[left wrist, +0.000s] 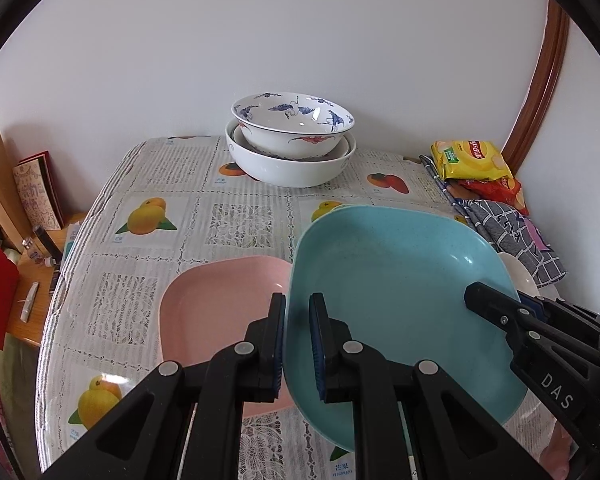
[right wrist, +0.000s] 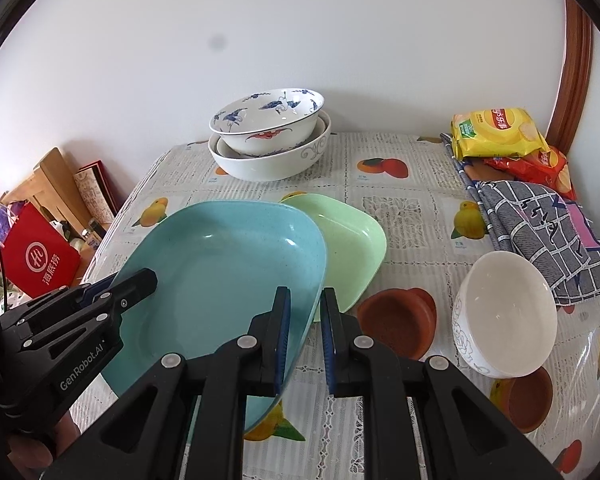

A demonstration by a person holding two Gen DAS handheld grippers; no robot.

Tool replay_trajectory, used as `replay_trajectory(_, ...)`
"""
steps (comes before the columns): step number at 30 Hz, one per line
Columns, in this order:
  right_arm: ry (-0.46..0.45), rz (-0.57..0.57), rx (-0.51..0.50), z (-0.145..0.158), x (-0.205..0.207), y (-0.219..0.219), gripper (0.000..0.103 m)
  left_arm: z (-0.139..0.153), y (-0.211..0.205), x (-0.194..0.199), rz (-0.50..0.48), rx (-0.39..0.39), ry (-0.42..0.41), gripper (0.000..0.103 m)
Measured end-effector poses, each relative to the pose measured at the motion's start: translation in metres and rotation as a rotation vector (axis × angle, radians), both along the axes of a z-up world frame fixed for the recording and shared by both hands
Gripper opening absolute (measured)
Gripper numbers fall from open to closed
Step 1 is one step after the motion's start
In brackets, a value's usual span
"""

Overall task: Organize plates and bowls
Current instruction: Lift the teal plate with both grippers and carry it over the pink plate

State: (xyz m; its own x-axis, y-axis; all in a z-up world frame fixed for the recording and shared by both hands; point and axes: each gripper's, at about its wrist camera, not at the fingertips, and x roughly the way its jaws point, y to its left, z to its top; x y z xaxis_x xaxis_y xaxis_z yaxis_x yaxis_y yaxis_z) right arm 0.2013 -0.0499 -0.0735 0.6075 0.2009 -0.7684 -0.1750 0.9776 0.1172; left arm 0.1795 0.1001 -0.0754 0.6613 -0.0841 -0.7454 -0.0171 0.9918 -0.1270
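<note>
The left wrist view looks from the near left of the table (left wrist: pixel 112 184), facing the far wall, close above the blue plate (left wrist: pixel 392 280) — the pink plate (left wrist: pixel 212 304) lies left of it. The right wrist view looks from the near right, equally close. Both share the blue plate (right wrist: pixel 228 272), the stacked bowls (left wrist: pixel 292 140) (right wrist: pixel 268 136) and the snack bags (left wrist: pixel 468 160) (right wrist: pixel 496 132) — each also catches the other gripper.

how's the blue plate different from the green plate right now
The blue plate is lifted and tilted, gripped on opposite rims by the left tongs and right tongs; the green plate lies flat on the table, untouched. The blue one looks larger, though it is nearer the camera, and it overlaps the green one's near edge. Both are speckled, rounded-square, shallow plates.
</note>
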Motion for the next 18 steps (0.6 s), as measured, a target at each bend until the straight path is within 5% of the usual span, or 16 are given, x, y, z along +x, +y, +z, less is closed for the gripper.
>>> replay_trajectory(18,0.017,0.055,-0.008,-0.013,-0.02,0.019,0.015,-0.017,0.024,-0.027,0.058,-0.01,0.027,0.012)
